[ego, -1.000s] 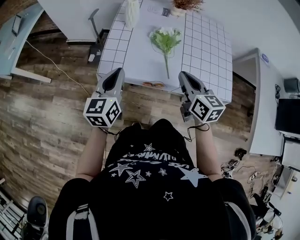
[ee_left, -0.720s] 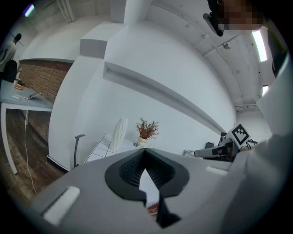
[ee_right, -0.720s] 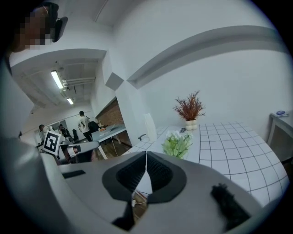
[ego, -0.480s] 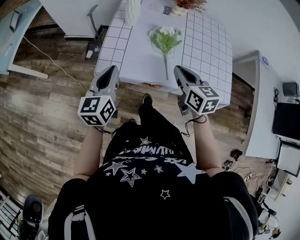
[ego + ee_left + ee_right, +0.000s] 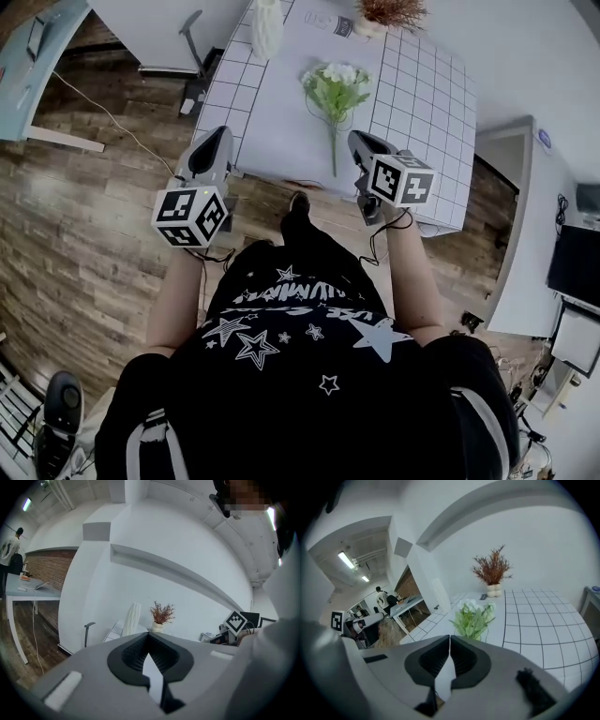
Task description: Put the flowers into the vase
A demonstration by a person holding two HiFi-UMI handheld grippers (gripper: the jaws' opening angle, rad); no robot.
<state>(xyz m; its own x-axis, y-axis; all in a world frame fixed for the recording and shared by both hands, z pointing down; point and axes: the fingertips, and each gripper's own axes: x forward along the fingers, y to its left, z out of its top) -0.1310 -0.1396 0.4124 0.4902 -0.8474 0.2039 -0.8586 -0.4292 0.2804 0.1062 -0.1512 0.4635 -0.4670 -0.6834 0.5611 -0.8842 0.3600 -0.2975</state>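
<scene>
- Head view is showing both grippers moving in on the tabletop (image 5: 412,94) over the last second; the person is stepping closer, with one shoe (image 5: 298,202) now showing on the wood floor (image 5: 84,234) just below the near edge.
- The right gripper (image 5: 359,138) is making the bigger approach: its tip is now lying over the near edge of the tabletop, just beside the lower stem of the flowers (image 5: 336,89) and to the right of it, not touching.
- The left gripper (image 5: 218,136) is trailing, its tip hanging near the left corner of the tabletop, well apart from the flowers.
- The flowers are lying flat where they lay a second ago, heads pointing away from the person; the white vase (image 5: 267,26) is standing upright at the far left of the tabletop, with a potted dried plant (image 5: 389,11) further right along the far edge.
- Judging from this, the task is only beginning: the reach for the stem is under way and nothing is lifted yet.
- Right gripper view is showing its jaws pressed together with nothing between them, the flowers sitting just ahead; they would need opening before any grasp.
- Left gripper view is likewise showing jaws closed and empty, looking level towards the vase and dried plant.
</scene>
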